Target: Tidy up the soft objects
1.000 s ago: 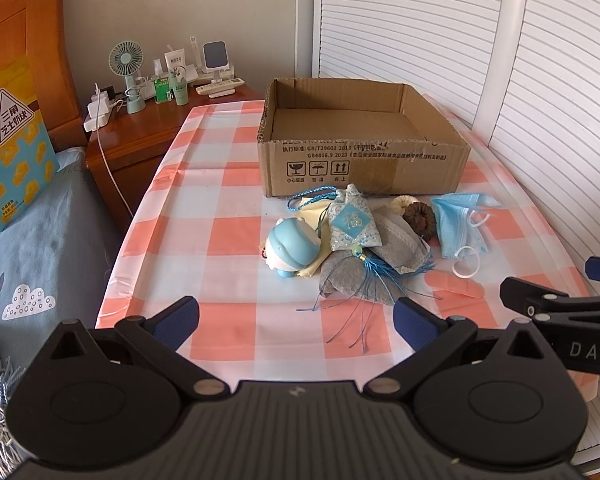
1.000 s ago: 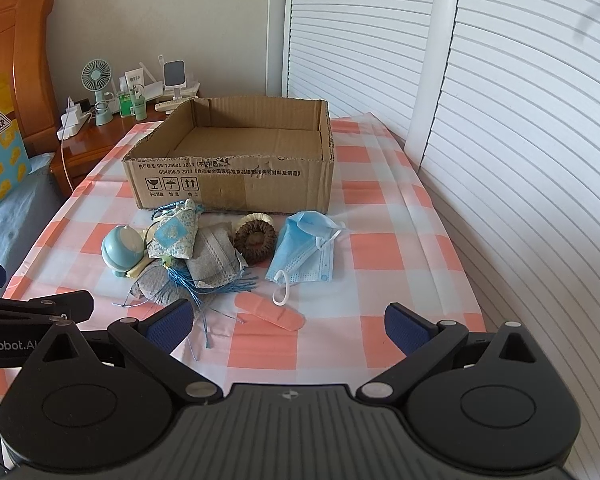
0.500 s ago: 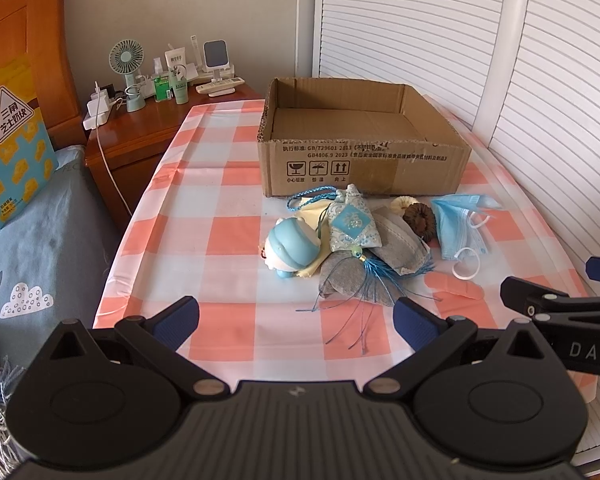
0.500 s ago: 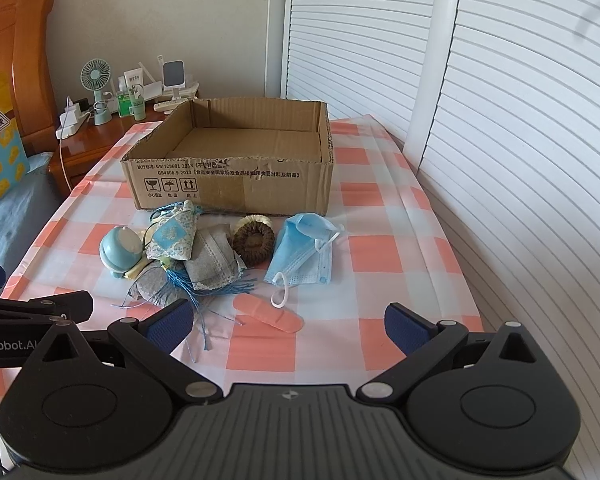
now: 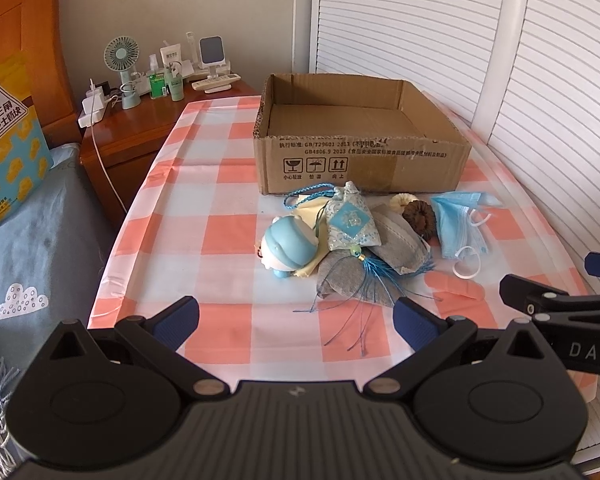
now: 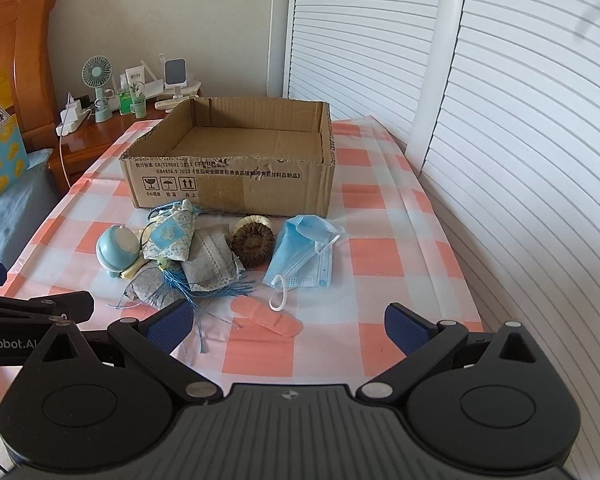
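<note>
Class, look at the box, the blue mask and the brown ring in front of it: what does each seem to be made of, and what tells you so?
Box: corrugated cardboard, matte brown, with torn, ragged top edges and printed marks.
Blue mask: probably thin non-woven fabric, pleated, with white elastic ear loops.
Brown ring: looks like gathered, fuzzy fabric, likely a hair scrunchie; its exact fibre cannot be told.

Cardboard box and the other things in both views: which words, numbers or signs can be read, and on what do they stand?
"GB/T29601 2013", "GB4806.9 2023": cardboard box, above three handling symbols; the Chinese print is too small.
"DAS": right gripper.
"nRobot.AI": left gripper.
"三角": yellow bag; the rest is blurred.
Bottle labels: unreadable.
</note>
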The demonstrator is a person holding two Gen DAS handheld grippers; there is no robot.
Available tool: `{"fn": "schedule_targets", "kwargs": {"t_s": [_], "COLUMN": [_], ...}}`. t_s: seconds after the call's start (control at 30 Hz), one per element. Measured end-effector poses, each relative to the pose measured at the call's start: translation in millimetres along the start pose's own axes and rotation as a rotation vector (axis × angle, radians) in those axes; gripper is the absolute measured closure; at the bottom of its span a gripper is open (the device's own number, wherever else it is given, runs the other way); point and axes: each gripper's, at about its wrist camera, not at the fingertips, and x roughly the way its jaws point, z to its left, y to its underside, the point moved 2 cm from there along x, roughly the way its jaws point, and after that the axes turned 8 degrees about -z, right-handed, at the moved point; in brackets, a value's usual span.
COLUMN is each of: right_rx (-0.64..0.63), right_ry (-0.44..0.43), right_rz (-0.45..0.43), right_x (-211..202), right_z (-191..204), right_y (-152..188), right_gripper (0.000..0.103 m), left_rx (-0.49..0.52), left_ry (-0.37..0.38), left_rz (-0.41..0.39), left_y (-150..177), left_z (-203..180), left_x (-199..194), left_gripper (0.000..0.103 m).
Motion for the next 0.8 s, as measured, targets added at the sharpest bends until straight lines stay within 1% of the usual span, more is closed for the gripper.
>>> {"fn": "schedule_targets", "kwargs": {"t_s": [0.23,0.43,0.57,0.67,0.8], "right_rx": [-0.016,-0.036,-0.065,-0.091,-0.101], "right_ry": [-0.035,-0.129,-0.191,-0.246,-0.291], "right_rz": [-0.009,-0.016,-0.015,-0.015,0.014], "right_x": [6,21,37,52,78], "right_z": [-1,-5,-8,-10,-11], "right_y": [1,10,20,28,33], "right_gripper": [0.000,0.000,0.000,0.000,0.000], "left_rx": [0.009,0.018,0.033,0.035,0.028], "left_ry": [0.019,0.045,0.040,0.049,0.057], "left_rz": [-0.011,-0.017,-0.015,-0.015,-0.006], "left_y": [1,1,4,6,8], "left_z": [1,3,8,12,19], "left_x": [5,12,20,26,33], "left_gripper": [0.001,0.001,0.001,0.001,0.001]}}
